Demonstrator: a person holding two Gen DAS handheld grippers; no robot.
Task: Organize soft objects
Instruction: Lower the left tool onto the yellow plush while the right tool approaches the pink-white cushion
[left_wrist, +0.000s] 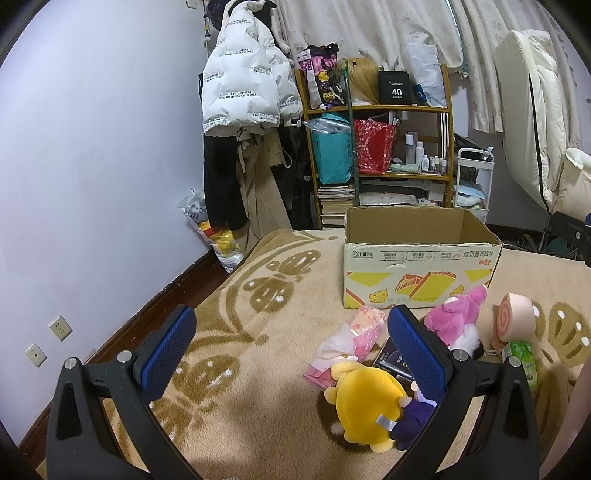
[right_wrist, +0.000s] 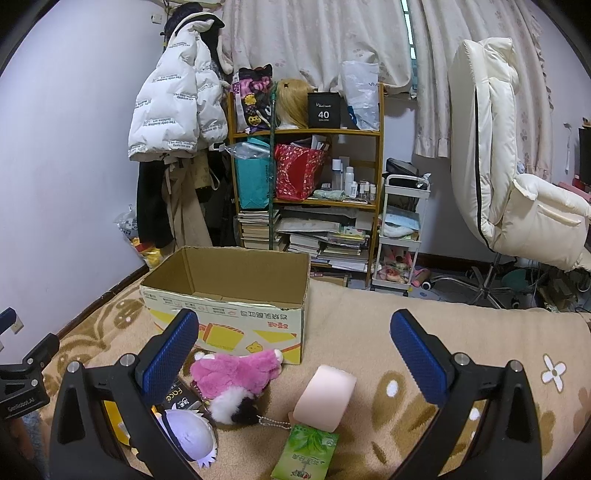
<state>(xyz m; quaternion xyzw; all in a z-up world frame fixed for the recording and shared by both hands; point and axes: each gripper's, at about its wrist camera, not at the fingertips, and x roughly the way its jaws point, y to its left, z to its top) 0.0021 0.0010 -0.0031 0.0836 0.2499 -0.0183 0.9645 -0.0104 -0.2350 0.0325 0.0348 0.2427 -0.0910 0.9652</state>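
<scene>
Both tools wide open and empty, toys waiting

We hold our left tool (left_wrist: 291, 354) and right tool (right_wrist: 295, 354) above the plush toys (right_wrist: 236, 373) heaped before the empty cardboard box (right_wrist: 229, 295), presumably their destination.

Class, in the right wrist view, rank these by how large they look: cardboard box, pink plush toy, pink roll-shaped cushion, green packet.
1. cardboard box
2. pink plush toy
3. pink roll-shaped cushion and green packet: alike in apparent size; the packet lies nearer the camera and is cut off, so left unranked.
</scene>
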